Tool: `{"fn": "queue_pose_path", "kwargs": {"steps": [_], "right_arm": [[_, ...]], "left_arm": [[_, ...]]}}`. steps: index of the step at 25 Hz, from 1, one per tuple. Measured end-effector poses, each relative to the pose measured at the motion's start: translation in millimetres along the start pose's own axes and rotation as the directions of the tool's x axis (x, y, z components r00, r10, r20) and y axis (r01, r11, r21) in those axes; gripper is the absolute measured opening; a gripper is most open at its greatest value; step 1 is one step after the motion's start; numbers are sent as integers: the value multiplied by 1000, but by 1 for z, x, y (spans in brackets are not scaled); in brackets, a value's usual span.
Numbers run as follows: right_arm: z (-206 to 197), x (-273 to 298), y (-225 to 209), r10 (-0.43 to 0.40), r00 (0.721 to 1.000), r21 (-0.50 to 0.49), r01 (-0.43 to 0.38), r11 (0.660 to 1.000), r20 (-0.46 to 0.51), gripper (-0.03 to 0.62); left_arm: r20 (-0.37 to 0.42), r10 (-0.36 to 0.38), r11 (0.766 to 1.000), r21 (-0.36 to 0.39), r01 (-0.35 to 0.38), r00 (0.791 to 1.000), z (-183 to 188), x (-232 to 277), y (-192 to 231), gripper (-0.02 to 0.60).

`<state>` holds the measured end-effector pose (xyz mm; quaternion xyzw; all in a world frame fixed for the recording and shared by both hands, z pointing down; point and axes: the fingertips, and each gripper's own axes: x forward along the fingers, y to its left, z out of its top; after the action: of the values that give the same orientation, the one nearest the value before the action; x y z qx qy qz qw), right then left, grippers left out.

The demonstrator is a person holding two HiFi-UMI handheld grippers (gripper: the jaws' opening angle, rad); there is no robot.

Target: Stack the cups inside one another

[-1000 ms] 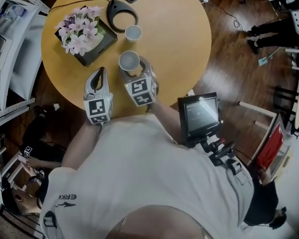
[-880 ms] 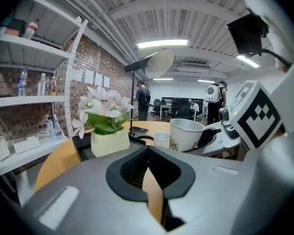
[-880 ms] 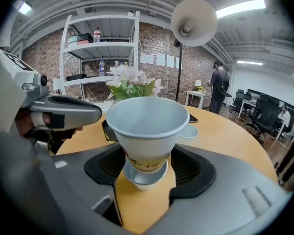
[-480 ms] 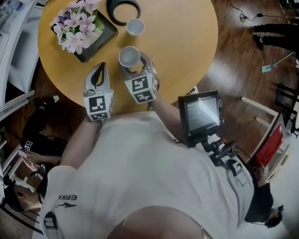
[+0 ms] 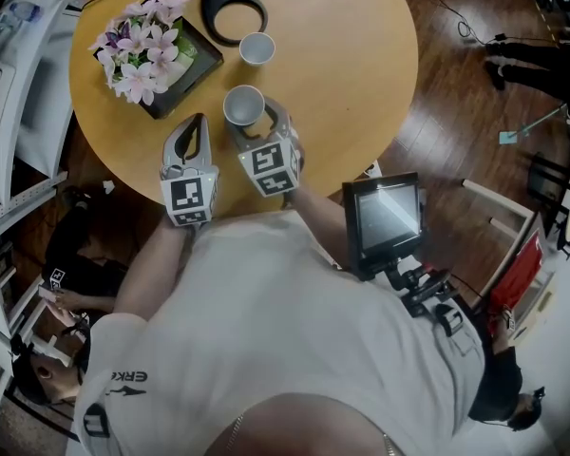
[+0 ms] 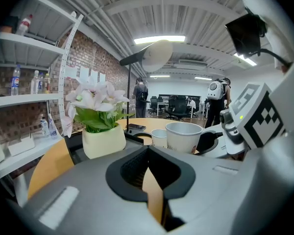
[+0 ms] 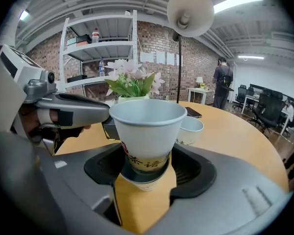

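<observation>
Right gripper (image 7: 146,152) has its jaws closed on the lower part of a white paper cup (image 7: 147,124), just above the base. That cup is upright, mouth open to the ceiling, and sits just beside the flower box (image 5: 161,60) on the side nearest the person. I can't tell whether its bottom is resting on the tabletop (image 5: 347,74) or slightly off it. The second cup (image 5: 256,48) stands loose, also just beside the flower box but on its far end from the person, a bit apart from the held one.

Left gripper (image 6: 148,151) has its jaws together with nothing in them, and it hangs near the flower box's closest corner.

On handling: these look like thin paper cups, so very light, and the walls will dent if squeezed hard. Low down is the smart spot, since the bottom disc stiffens it there. The taper could let it slide in the jaws, though. The loose cup is empty too, so it'd probably skid or tip if the nesting goes in crooked.
</observation>
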<state>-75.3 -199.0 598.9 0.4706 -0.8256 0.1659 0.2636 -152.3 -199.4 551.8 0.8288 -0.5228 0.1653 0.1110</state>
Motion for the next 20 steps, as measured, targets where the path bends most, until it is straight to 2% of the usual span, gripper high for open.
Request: {"fn": "queue_pose_path", "kwargs": {"steps": [4, 8, 15, 20], "right_arm": [[-1, 0, 1, 12, 1000, 7, -12, 1000, -5, 314], [-1, -1, 2, 27, 1000, 18, -27, 999, -8, 345], [-1, 0, 2, 31, 1000, 20, -31, 999, -4, 346], [1, -1, 2, 45, 999, 22, -45, 999, -1, 377]], "left_arm": [[4, -10, 1000, 13, 10, 1000, 2, 2, -3, 2], [-5, -12, 1000, 15, 12, 1000, -1, 1, -4, 2], [10, -17, 1000, 15, 16, 1000, 2, 2, -5, 2], [-5, -14, 1000, 16, 14, 1000, -4, 1, -5, 2]]}}
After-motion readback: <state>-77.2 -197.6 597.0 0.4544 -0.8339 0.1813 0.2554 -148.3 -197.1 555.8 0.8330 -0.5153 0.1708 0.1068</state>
